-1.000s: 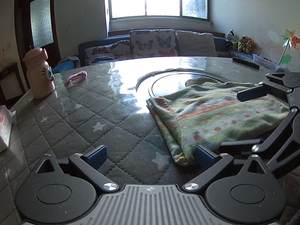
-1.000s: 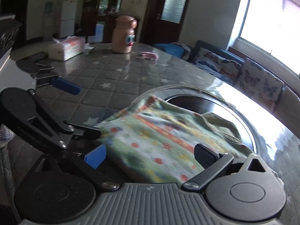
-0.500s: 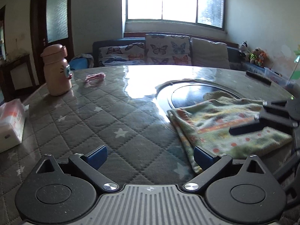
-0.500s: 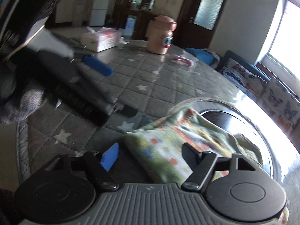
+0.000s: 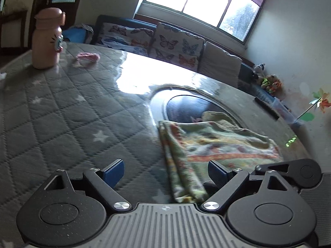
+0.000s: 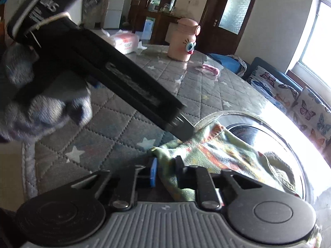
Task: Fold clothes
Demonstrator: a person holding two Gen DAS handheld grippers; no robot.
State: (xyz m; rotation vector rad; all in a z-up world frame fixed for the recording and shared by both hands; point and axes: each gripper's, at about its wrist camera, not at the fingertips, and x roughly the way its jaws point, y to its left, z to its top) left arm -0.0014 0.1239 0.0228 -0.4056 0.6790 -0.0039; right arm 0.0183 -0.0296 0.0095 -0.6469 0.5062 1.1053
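Right tongs pinch the near corner of the patterned garment, likely to lift it over for a fold; left tongs hover spread wide beside its edge, the garment lying half-folded on the quilted counter.

Folded green patterned garment, flat on the quilted table

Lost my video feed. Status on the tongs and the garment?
Right tongs shut on green patterned folded garment, near corner. Left tongs open, garment edge between fingers. Nothing blocking; pink bottle far off.
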